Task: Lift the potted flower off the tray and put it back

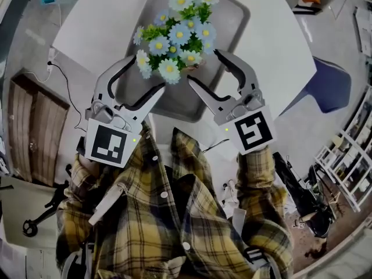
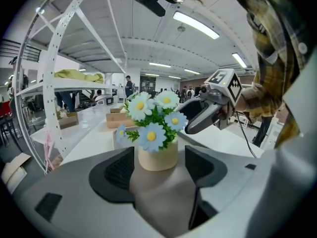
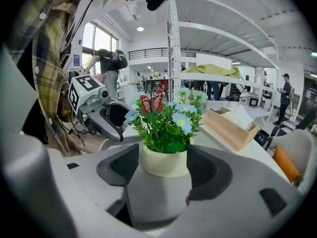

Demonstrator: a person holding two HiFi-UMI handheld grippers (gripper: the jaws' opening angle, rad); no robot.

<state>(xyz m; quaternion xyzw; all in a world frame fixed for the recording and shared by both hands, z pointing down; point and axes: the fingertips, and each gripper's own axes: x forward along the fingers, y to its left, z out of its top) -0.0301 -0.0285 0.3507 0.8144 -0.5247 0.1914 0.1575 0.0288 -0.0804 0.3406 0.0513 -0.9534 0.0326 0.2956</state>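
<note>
The potted flower (image 1: pixel 174 36), blue and white daisies in a cream pot, stands on the grey tray (image 1: pixel 232 22) on a white table. In the head view my left gripper (image 1: pixel 148 73) and right gripper (image 1: pixel 203 65) reach in from the near side, both open, flanking the plant's near edge. The left gripper view shows the cream pot (image 2: pixel 157 155) standing between the spread jaws of the left gripper (image 2: pixel 158 168), with no pad pressing on it. In the right gripper view the pot (image 3: pixel 163 163) likewise stands between the parted jaws of the right gripper (image 3: pixel 163 171). From above, leaves hide most of the pot.
The white table (image 1: pixel 104 22) ends close to the person's body. A wooden box (image 3: pixel 230 125) lies on the table beyond the tray. A purple chair (image 1: pixel 328 86) stands right of the table, a white shelf rack (image 1: pixel 349 156) farther right, a wooden cabinet (image 1: pixel 29 132) at left.
</note>
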